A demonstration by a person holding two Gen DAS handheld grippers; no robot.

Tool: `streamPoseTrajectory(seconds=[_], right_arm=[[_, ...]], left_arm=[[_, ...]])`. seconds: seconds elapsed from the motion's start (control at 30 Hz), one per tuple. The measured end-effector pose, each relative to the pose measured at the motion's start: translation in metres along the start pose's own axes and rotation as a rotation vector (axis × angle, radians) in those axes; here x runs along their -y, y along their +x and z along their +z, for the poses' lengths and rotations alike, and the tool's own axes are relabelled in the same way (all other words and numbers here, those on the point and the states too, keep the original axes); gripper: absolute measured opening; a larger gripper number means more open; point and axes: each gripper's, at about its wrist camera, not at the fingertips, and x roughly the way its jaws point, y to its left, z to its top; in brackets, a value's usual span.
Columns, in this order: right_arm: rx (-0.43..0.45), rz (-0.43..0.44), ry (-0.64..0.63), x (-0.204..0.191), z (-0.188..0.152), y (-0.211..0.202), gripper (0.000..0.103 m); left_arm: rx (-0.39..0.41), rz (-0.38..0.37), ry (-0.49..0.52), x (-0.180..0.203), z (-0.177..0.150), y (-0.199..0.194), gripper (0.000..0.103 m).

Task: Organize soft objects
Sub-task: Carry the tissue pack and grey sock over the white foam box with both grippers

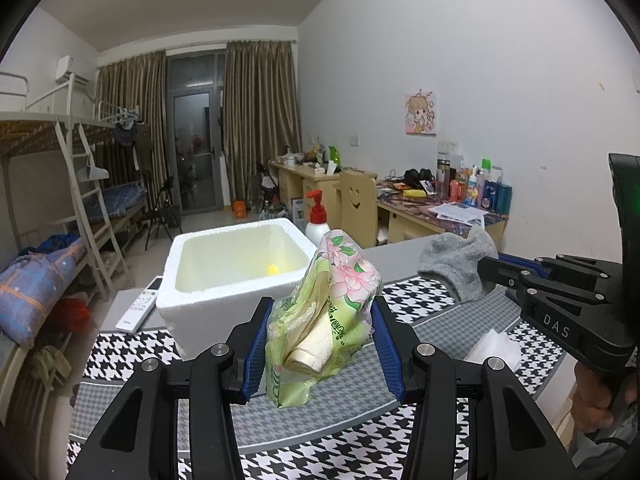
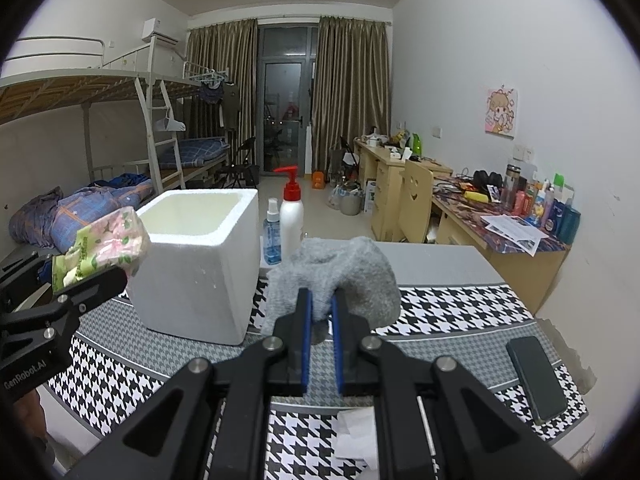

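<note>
A foam box [image 2: 196, 264] stands on the cloth-covered counter [image 2: 448, 304], with a remote control [image 1: 140, 304] to its left and a spray bottle [image 2: 273, 236] and pump bottle [image 2: 291, 220] side by side just behind its right corner. A phone [image 2: 536, 378] lies near the counter's right edge, a folded tissue [image 2: 356, 432] at the front. The left hand-held gripper [image 1: 320, 344] holds a tissue packet [image 1: 324, 320] before the box; the right hand-held gripper [image 2: 320, 312] holds a sock [image 2: 340, 276] to the box's right.

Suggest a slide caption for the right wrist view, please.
Right gripper pinching a grey sock above the houndstooth cloth, white foam box alongside.
</note>
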Motion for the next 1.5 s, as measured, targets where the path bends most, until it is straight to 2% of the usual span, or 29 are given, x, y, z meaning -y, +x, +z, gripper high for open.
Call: streamPoseTrajectory(seconds=[0.97,1.5], right_arm=[[0.035,0.035,-0.031,-0.012,0.032,0.015,0.012],[0.056,0.063,-0.054,-0.028,0.051,0.02,0.012]], left_arm=[[0.039,0.022,-0.022,-0.02,0.03,0.006,0.05],[0.055,0.082,-0.024,-0.029,0.049,0.02,0.05]])
